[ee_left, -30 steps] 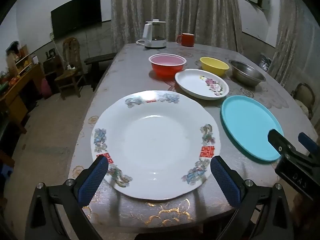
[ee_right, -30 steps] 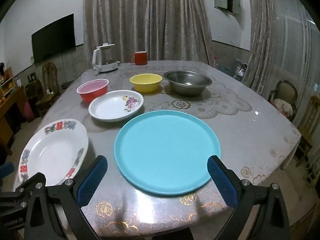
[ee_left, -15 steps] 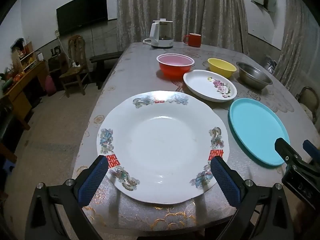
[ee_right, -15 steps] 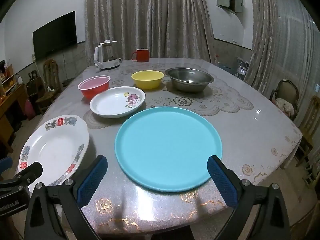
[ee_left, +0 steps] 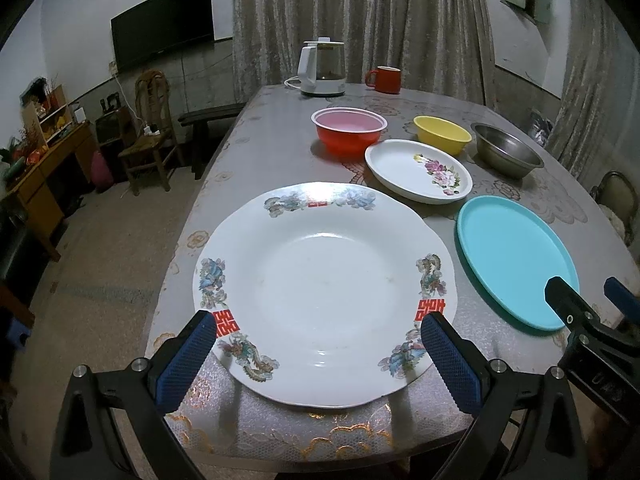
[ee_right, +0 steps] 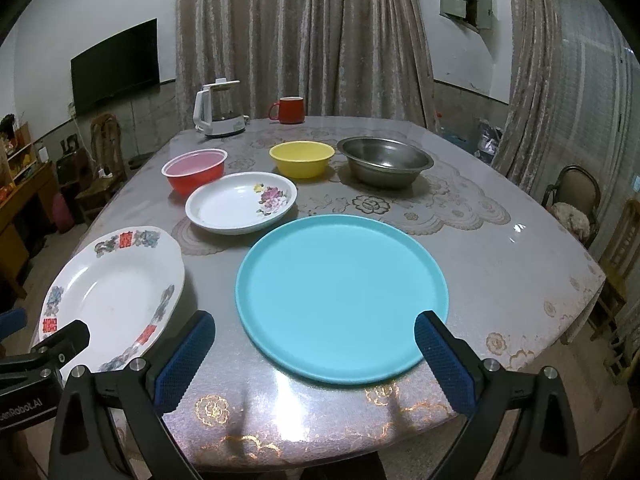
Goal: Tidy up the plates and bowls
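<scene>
A large white plate with dragon and red-character rim [ee_left: 324, 288] [ee_right: 112, 296] lies at the table's near left edge. My left gripper [ee_left: 320, 360] is open, its jaws astride the plate's near rim, holding nothing. A turquoise plate [ee_right: 340, 304] [ee_left: 516, 260] lies to its right. My right gripper [ee_right: 316, 360] is open and empty, just in front of the turquoise plate. Behind are a white flowered dish [ee_right: 242, 206] [ee_left: 418, 176], a red bowl [ee_right: 196, 170] [ee_left: 348, 134], a yellow bowl [ee_right: 302, 158] [ee_left: 442, 134] and a steel bowl [ee_right: 384, 160] [ee_left: 506, 154].
A white kettle [ee_right: 218, 110] and a red mug [ee_right: 290, 110] stand at the table's far end. Chairs [ee_left: 150, 120] and a bench stand left of the table, another chair [ee_right: 572, 204] on the right. Curtains hang behind.
Both grippers have risen and tilted slightly, so the plates sit a little lower in view. No object on the table has moved.
</scene>
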Motion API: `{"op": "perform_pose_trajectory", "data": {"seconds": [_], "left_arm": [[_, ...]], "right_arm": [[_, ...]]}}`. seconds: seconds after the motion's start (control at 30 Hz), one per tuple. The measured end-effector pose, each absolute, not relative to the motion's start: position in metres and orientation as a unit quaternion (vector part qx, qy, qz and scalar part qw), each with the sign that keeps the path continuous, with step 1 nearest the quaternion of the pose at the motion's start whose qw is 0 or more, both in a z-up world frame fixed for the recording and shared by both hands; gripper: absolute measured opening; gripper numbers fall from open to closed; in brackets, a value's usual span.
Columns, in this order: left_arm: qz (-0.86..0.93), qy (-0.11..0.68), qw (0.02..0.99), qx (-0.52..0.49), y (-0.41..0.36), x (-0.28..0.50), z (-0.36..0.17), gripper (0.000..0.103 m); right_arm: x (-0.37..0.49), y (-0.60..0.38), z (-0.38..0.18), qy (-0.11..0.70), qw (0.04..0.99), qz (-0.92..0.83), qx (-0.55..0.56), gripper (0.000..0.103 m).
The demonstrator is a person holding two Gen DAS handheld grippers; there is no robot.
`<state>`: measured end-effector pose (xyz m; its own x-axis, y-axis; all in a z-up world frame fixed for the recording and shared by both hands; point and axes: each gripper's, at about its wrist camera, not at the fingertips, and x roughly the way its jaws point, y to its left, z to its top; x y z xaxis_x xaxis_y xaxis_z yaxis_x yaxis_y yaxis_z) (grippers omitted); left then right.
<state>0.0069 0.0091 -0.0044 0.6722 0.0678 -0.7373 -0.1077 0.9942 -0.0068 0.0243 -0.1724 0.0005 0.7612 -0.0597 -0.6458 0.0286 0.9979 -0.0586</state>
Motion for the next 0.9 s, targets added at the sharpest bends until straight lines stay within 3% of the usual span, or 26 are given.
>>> {"op": "perform_pose_trajectory", "data": {"seconds": [0.9], "left_arm": [[0.041,0.406,0.912,-0.025,0.0071,0.0053,-0.0043,0.103]], "right_arm": [[0.0241,-0.1775,-0.0016,0.35,0.936,-0.025,-0.017,0.101]]}}
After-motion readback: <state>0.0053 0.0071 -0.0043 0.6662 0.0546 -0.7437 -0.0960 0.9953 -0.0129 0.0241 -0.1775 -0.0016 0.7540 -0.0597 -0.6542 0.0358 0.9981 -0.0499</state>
